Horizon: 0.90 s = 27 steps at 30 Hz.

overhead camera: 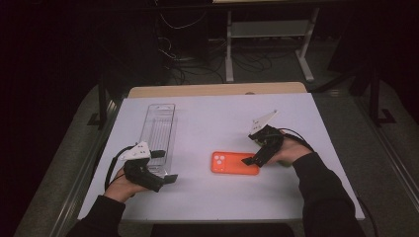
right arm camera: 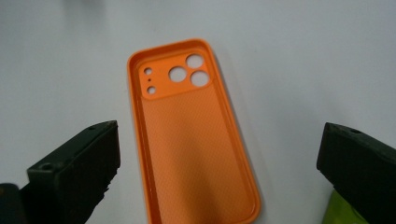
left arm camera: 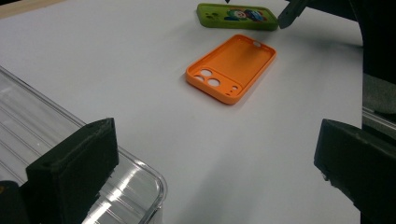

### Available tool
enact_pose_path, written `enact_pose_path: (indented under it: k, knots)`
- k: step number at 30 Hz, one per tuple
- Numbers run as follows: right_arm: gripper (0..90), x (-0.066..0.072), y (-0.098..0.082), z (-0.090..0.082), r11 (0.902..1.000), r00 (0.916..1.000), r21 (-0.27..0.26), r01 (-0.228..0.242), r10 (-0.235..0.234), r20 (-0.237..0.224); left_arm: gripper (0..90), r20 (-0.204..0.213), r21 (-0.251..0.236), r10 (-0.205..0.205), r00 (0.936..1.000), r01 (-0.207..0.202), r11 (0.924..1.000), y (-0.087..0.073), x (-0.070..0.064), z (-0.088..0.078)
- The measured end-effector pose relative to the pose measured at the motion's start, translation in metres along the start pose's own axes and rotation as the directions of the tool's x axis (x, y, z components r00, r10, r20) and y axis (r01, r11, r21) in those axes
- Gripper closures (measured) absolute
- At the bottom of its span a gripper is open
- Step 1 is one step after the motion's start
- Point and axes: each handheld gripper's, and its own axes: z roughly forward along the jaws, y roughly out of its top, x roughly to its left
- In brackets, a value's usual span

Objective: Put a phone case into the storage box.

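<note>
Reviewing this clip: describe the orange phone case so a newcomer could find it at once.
On the white table, look just right of centre, in front of the right gripper. The orange phone case lies flat there, hollow side up, camera holes toward the clear tray. The green case beside it carries a cartoon print; this one is plain.

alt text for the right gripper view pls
An orange phone case lies hollow side up on a white table, camera cutouts at the far end, between the open black jaws of the right tool. A green object peeks in beside the right jaw.
</note>
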Motion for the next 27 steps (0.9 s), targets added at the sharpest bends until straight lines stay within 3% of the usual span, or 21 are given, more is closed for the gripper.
enact_pose_path:
  k: [16, 27]
  knots:
    - [0.0, 0.007, -0.003, 0.027, 0.9889, 0.9978, 0.138, 0.055, -0.049, -0.045, 0.0, 0.002, 0.009, 0.002, 1.0000, -0.002, 1.0000, 0.000, -0.001, 0.000]
    - [0.0, 0.009, -0.006, 0.037, 0.9770, 0.9974, 0.205, 0.057, -0.047, -0.055, 0.0, 0.006, 0.007, 0.005, 1.0000, -0.005, 1.0000, 0.000, 0.000, 0.000]
